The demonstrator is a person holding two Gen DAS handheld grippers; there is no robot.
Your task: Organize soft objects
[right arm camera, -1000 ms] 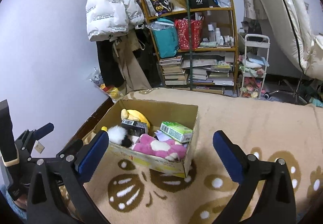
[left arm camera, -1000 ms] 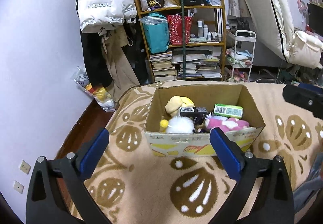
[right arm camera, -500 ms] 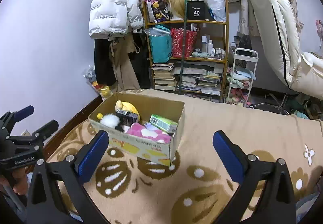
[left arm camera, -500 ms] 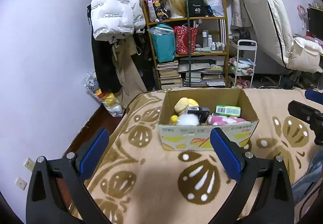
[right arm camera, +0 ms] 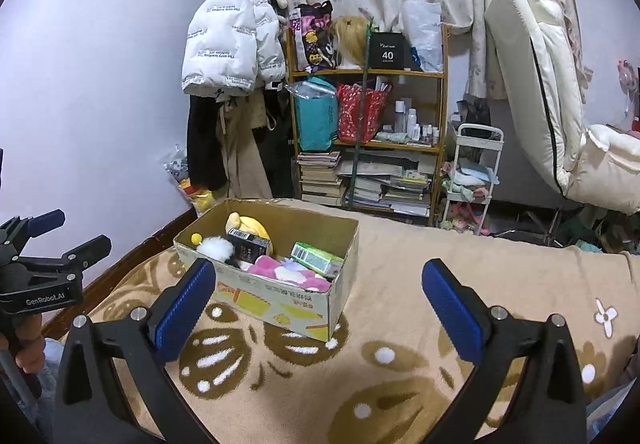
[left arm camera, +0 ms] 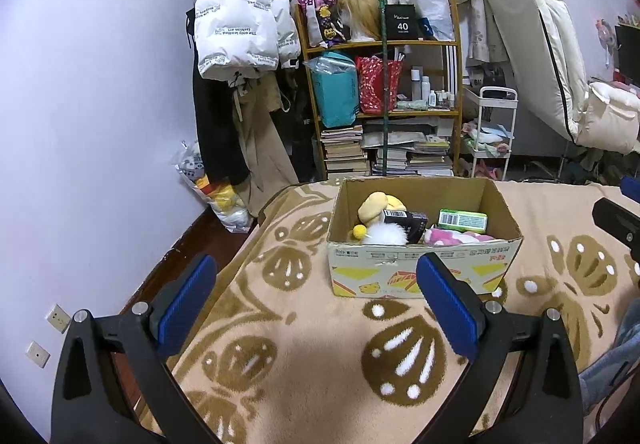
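An open cardboard box [left arm camera: 416, 274] [right arm camera: 280, 300] stands on the tan patterned blanket [left arm camera: 312, 372]. Inside it lie a yellow plush [left arm camera: 374, 204] [right arm camera: 250, 224], a white fluffy toy [left arm camera: 384, 234] [right arm camera: 218, 246], a pink and white plush [left arm camera: 452, 236] [right arm camera: 280, 270], a black carton [left arm camera: 404, 220] and a green packet [left arm camera: 462, 220] [right arm camera: 316, 258]. My left gripper [left arm camera: 316, 308] is open and empty, well short of the box. My right gripper [right arm camera: 316, 312] is open and empty, back from the box's right corner. The left gripper also shows at the left edge of the right wrist view [right arm camera: 48, 244].
A wooden shelf [left arm camera: 380, 108] with books, bags and bottles stands behind the bed. A white puffer jacket [left arm camera: 240, 28] hangs at the left wall. A white trolley [left arm camera: 490, 136] and a propped cream mattress [left arm camera: 536, 56] are at the right. The bed's left edge drops to dark floor [left arm camera: 176, 256].
Both grippers have pulled back and up from the box, which now looks smaller and farther. Both stay open and empty. The box's contents have not moved.
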